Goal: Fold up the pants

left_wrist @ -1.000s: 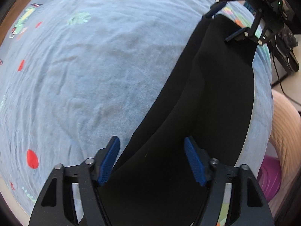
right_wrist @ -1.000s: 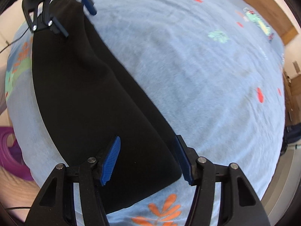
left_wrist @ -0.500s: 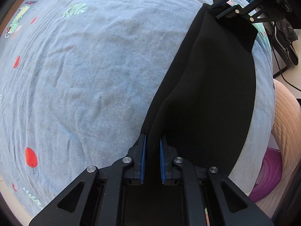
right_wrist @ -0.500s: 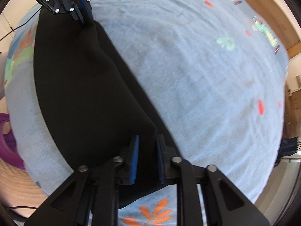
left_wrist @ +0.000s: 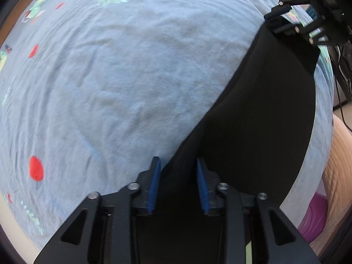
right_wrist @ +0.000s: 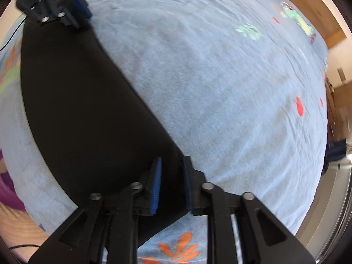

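Note:
Black pants [left_wrist: 259, 118] lie as a long folded band on a light blue bedsheet [left_wrist: 132, 77]. My left gripper [left_wrist: 178, 165] has its blue pads part way open, astride the pants' raised edge at one end. My right gripper [right_wrist: 171, 165] stands the same way at the other end, its pads slightly apart around the pants' edge [right_wrist: 88, 114]. Each gripper also shows in the other's view: the right one at the far end [left_wrist: 283, 22], the left one at the top left [right_wrist: 74, 15].
The sheet [right_wrist: 220, 77] carries red, green and orange prints. A purple object [left_wrist: 312, 217] and a beige woven thing [left_wrist: 338, 165] lie beside the bed. Cables and dark gear [left_wrist: 343, 66] are at the far right. A wooden headboard [right_wrist: 308, 2] borders the bed.
Both grippers closed on the pants' edge half a second ago and have since opened partly. The lifted fold has dropped flatter onto the bed.

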